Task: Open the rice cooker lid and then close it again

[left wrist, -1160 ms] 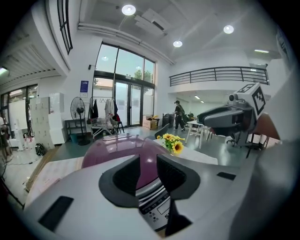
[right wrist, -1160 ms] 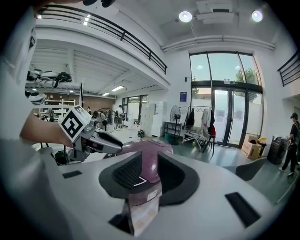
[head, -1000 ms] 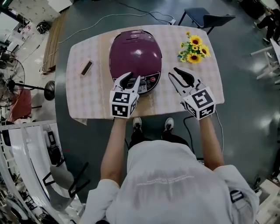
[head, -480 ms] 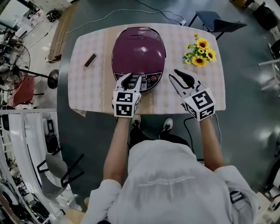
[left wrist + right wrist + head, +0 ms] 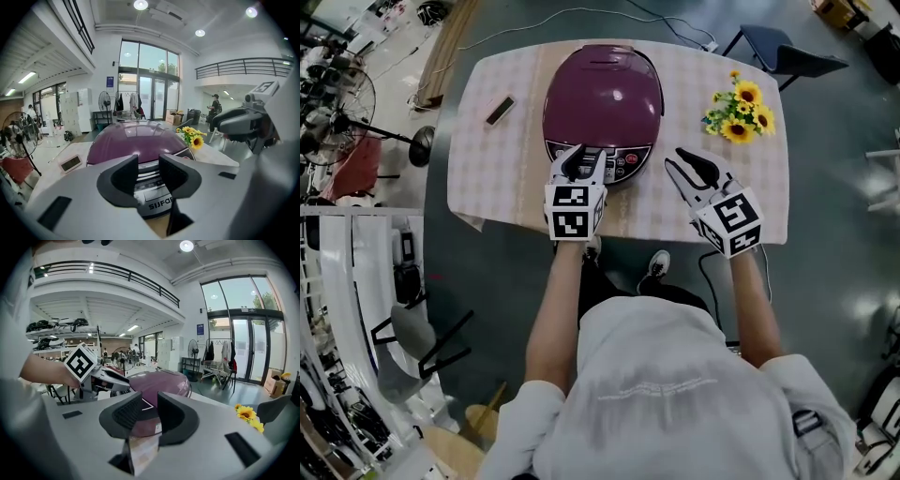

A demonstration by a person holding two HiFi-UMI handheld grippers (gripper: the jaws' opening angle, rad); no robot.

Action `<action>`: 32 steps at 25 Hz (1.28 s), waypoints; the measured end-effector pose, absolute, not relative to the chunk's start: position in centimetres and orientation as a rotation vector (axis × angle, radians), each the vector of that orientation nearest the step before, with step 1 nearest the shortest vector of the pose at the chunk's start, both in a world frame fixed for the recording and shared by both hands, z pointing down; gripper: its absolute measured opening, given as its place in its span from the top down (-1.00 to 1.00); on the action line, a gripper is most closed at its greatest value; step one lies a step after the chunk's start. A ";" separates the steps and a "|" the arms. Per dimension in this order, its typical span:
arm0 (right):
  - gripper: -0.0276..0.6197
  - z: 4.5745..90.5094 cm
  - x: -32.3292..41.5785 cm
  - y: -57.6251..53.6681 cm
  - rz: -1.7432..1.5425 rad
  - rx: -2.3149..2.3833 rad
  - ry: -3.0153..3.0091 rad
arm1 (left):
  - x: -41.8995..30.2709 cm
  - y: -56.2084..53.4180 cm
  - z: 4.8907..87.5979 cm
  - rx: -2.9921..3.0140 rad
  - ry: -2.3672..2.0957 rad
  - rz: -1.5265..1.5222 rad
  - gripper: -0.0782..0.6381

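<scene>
The purple rice cooker (image 5: 602, 94) stands on the table with its lid down. My left gripper (image 5: 581, 161) is at the cooker's front, its tips over the control panel (image 5: 614, 161). Its jaws are opening and nothing is gripped between them. In the left gripper view the left gripper (image 5: 147, 171) frames the panel and the lid's front edge on the rice cooker (image 5: 133, 140). My right gripper (image 5: 686, 165) hovers over the table to the cooker's right, open and empty. In the right gripper view the right gripper (image 5: 149, 416) points at the rice cooker (image 5: 164, 380).
A bunch of sunflowers (image 5: 741, 111) lies at the table's right. A small dark device (image 5: 500, 110) lies at its left. The checked table (image 5: 487, 178) ends just under my grippers. A chair (image 5: 787, 52) stands beyond it, and a fan stand (image 5: 403, 141) is on the floor at the left.
My left gripper has crept forward onto the cooker's front panel and its jaws stand wider. The right gripper has sunk slightly. The lid has stayed down.
</scene>
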State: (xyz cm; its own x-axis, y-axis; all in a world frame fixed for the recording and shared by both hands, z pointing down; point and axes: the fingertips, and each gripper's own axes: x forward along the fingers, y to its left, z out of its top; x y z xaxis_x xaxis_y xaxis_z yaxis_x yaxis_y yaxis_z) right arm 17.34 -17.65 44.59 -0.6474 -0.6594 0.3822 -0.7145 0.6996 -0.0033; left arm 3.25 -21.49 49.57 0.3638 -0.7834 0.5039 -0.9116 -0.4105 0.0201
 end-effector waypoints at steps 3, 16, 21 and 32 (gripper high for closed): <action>0.55 44.9 17.2 -17.5 0.221 1.055 -2.570 | 3.2 -21.4 49.6 2.330 -1.527 0.615 0.36; 0.56 45.7 17.4 -17.2 0.213 1.023 -2.588 | 3.2 -21.4 49.8 2.304 -1.656 0.568 0.36; 0.56 45.8 17.9 -16.8 0.215 1.030 -2.580 | 3.0 -21.3 49.7 2.304 -1.678 0.556 0.36; 0.56 45.8 18.2 -16.3 0.216 1.019 -2.592 | 3.0 -21.3 49.7 2.315 -1.695 0.541 0.36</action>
State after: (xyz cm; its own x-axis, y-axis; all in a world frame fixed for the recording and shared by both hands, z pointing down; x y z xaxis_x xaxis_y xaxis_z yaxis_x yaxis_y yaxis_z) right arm 18.15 -16.28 45.77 -0.6819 -0.6301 0.3716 -0.6830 0.7303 -0.0150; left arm 3.05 -21.25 49.67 0.2665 -0.8683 0.4184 -0.9500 -0.3098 -0.0379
